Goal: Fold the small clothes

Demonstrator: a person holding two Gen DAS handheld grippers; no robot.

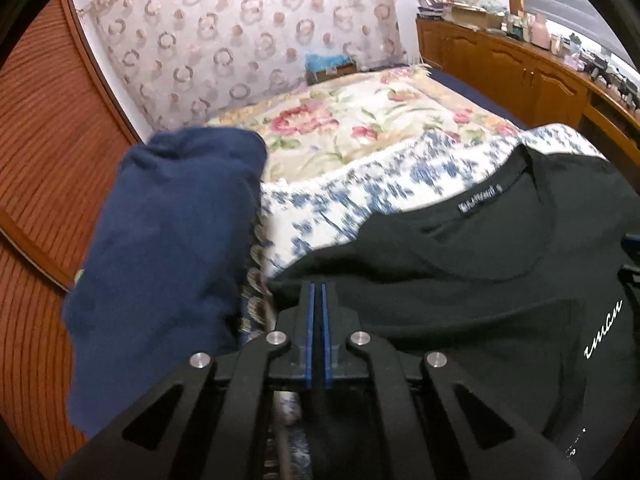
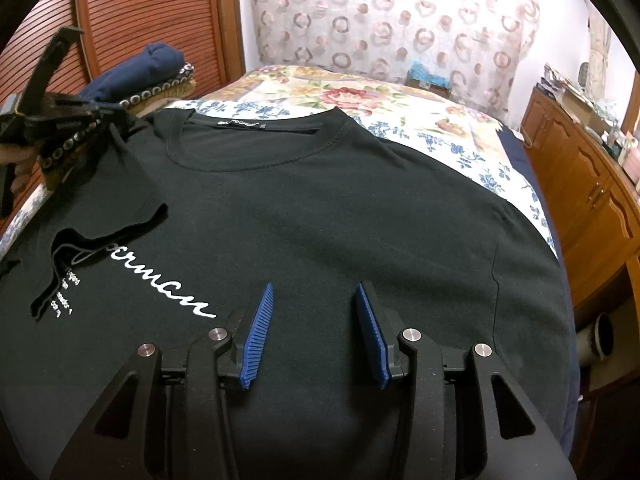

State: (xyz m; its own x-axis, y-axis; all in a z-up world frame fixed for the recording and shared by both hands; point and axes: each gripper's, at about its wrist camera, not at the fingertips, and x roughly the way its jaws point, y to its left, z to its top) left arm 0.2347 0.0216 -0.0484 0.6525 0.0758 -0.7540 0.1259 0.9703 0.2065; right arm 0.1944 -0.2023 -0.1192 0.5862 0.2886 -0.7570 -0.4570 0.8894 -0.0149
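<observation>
Right gripper [image 2: 314, 334] (agape), black t-shirt [image 2: 320, 208] beneath

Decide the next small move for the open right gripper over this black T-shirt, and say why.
Probably slide the right gripper sideways to the unfolded sleeve and pinch its edge. The black T-shirt lies flat, the opposite sleeve is already folded over the print, the left gripper is shut near that shoulder, and the right jaws stand open, empty.
</observation>
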